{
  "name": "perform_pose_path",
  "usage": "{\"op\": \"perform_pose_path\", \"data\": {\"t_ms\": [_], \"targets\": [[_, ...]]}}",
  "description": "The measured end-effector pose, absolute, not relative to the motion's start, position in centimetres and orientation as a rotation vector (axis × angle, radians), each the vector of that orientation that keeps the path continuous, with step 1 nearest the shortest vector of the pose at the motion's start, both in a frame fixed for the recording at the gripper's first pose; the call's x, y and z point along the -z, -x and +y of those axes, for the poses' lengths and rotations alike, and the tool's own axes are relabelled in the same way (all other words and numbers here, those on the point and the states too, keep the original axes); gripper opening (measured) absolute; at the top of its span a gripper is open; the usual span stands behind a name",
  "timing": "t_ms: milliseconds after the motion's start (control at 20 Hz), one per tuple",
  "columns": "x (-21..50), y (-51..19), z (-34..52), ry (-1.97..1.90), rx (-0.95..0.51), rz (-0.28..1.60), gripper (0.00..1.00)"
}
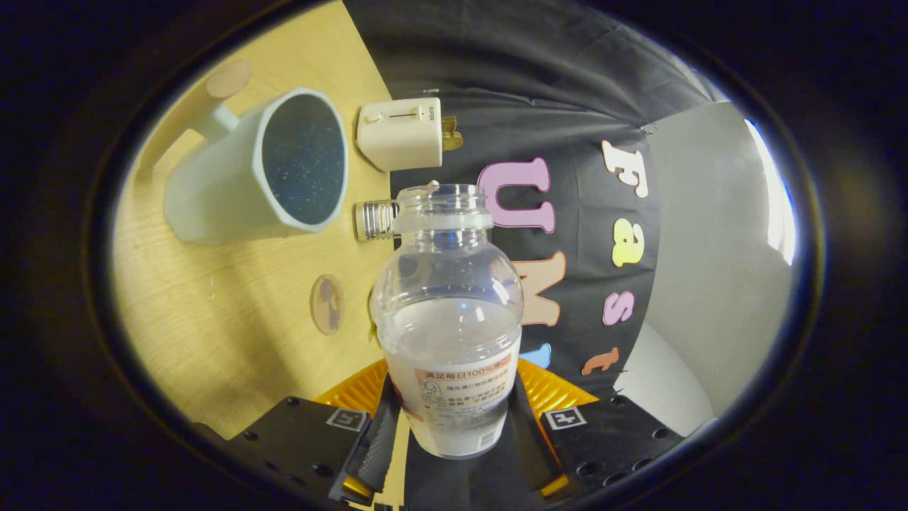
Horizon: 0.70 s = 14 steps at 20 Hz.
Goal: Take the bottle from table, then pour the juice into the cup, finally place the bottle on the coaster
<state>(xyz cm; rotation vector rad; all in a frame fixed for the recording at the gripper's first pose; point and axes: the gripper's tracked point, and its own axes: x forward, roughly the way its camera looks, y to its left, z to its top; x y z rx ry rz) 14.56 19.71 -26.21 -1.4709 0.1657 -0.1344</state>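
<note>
The tool (454, 433) is rolled well onto its side, so the wooden table (234, 341) stands up like a wall on one flank and the black booth cloth fills the other. Its two fingers (376, 440) are closed in on the lower body of the clear bottle (450, 319), one pad pressed against each side of the labelled part. The bottle is uncapped, its open mouth pointing ahead of the fingers, and pale, cloudy juice sits in its lower half with a level surface just above the label. Beyond the bottle's mouth and off to the table side is the pale cup (259, 170), its dark opening facing the camera. A round coaster (327, 304) lies flat on the table beside the bottle's shoulder. A cream toaster (401, 133) and a small ribbed jar (376, 219) stand farther back.
</note>
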Motion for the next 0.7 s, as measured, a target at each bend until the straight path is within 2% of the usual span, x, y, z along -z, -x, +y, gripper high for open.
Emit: {"op": "perform_pose_path", "data": {"t_ms": [700], "targets": [[26.91,-14.54,20.34,1.659,0.048,0.197,0.76]]}}
